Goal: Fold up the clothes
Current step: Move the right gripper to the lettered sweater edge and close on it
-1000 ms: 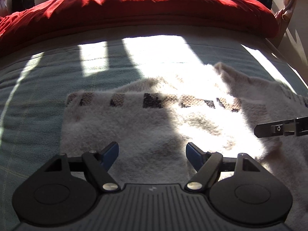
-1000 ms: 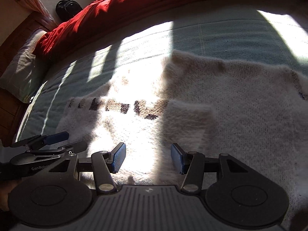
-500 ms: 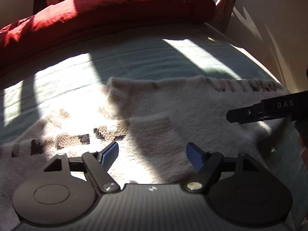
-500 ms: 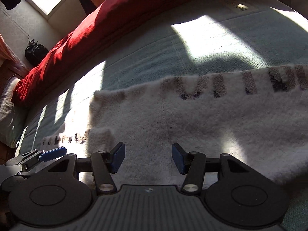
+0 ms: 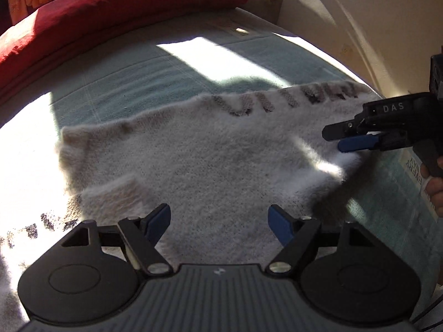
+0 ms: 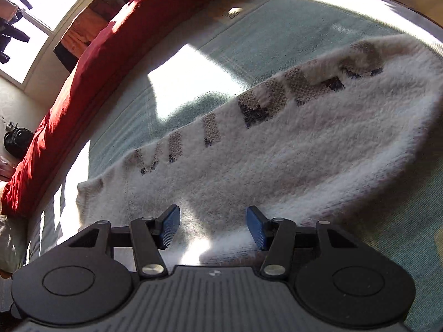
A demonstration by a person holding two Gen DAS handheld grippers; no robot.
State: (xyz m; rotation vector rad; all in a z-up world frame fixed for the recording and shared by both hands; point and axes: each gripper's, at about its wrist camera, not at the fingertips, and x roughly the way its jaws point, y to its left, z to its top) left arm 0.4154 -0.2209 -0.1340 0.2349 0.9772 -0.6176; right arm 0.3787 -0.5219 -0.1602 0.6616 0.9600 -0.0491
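A fuzzy white knit sweater (image 5: 210, 160) with a dark block pattern along its far edge lies spread flat on a pale green bed cover (image 5: 144, 77). My left gripper (image 5: 218, 222) hovers open over the sweater's near middle, nothing between its blue pads. From the right, my right gripper (image 5: 342, 139) comes in over the sweater's right edge, held by a hand (image 5: 436, 188). In the right wrist view the right gripper (image 6: 213, 225) is open above the near hem of the sweater (image 6: 277, 160), with the patterned sleeve stretching off to the far right.
A red duvet (image 5: 116, 8) is bunched along the far side of the bed. The bed's right edge (image 5: 360, 74) drops to a light floor. A window (image 6: 30, 27) and a black bag (image 6: 16, 141) are at the far left. Strong sun patches cross the cover.
Both grippers have swung rightward along the sweater, from its left patterned sleeve toward the right one. The right gripper has come in closer to the sweater's right edge. Both stayed open.
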